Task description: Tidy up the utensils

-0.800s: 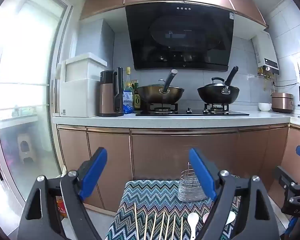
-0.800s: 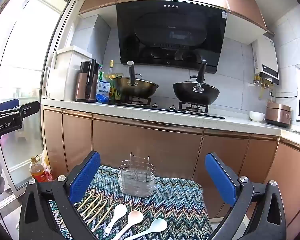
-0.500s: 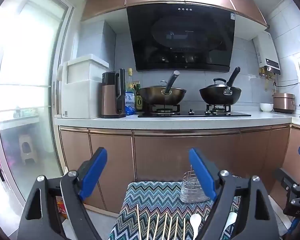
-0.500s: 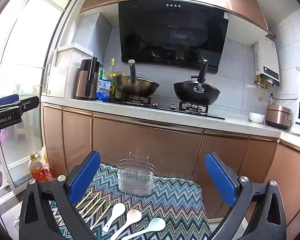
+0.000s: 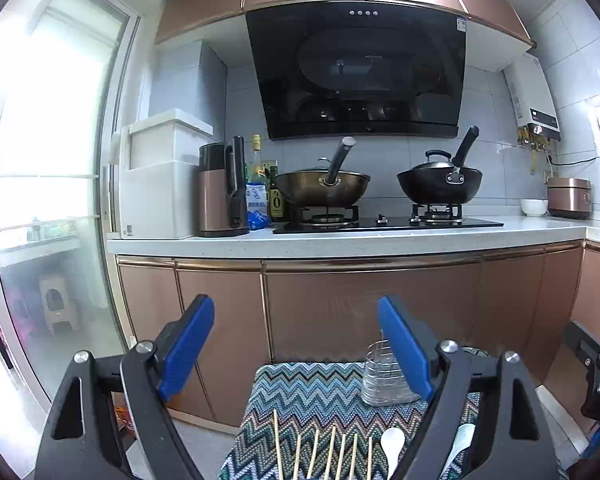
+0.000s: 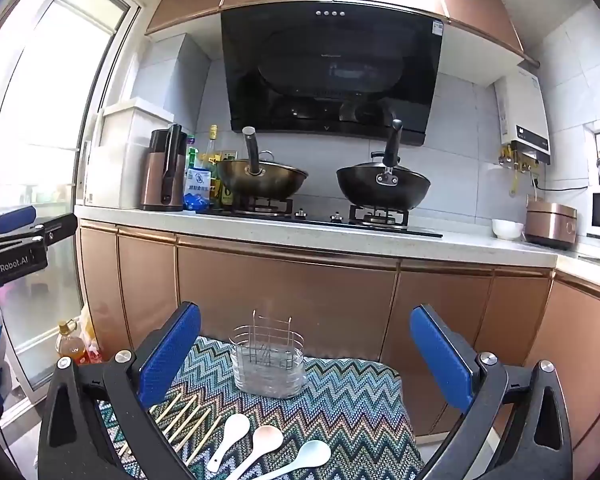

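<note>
A wire utensil holder stands upright at the far end of a zigzag-patterned cloth; the left wrist view shows the same holder partly behind a finger. Several wooden chopsticks lie in a row on the near left of the cloth, seen again as chopsticks. Three pale spoons lie beside them. My right gripper hovers open above the cloth, nothing between its blue pads. My left gripper is open and empty too, held to the left.
Copper cabinet doors rise just behind the cloth, under a white counter with two woks on a hob. An oil bottle stands on the floor at the left by a glass door.
Both views have crept slightly, so the cloth, holder and utensils sit a little lower and nearer in frame. Both grippers have stayed open and empty.
</note>
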`<state>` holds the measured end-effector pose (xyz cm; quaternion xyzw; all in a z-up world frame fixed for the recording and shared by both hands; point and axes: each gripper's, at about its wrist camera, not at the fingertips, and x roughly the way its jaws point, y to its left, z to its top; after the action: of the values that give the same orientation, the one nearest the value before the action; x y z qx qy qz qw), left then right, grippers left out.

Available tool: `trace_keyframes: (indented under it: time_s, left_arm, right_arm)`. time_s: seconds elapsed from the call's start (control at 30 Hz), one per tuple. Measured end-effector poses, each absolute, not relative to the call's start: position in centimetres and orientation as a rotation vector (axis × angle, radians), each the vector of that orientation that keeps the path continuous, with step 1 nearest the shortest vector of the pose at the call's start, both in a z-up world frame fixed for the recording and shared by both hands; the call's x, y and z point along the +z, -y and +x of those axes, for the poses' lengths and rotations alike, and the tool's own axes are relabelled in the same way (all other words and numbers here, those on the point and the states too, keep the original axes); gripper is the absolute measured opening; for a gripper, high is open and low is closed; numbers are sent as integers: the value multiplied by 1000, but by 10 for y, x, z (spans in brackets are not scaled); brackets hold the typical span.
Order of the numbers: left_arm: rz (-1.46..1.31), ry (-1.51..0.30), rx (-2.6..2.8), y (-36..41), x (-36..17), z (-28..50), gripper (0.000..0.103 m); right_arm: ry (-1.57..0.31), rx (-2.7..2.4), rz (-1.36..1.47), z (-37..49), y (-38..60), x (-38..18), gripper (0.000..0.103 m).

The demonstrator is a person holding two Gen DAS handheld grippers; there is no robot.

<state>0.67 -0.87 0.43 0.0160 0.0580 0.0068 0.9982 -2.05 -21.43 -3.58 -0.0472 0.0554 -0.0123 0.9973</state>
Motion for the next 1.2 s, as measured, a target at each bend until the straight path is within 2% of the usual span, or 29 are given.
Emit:
trace_keyframes:
  time_s: [1.2]
  left_arm:
    - [6,-163,-46,21,-3,20,84]
  right_arm:
    - [-103,-41,-48,-20,223,-32,103]
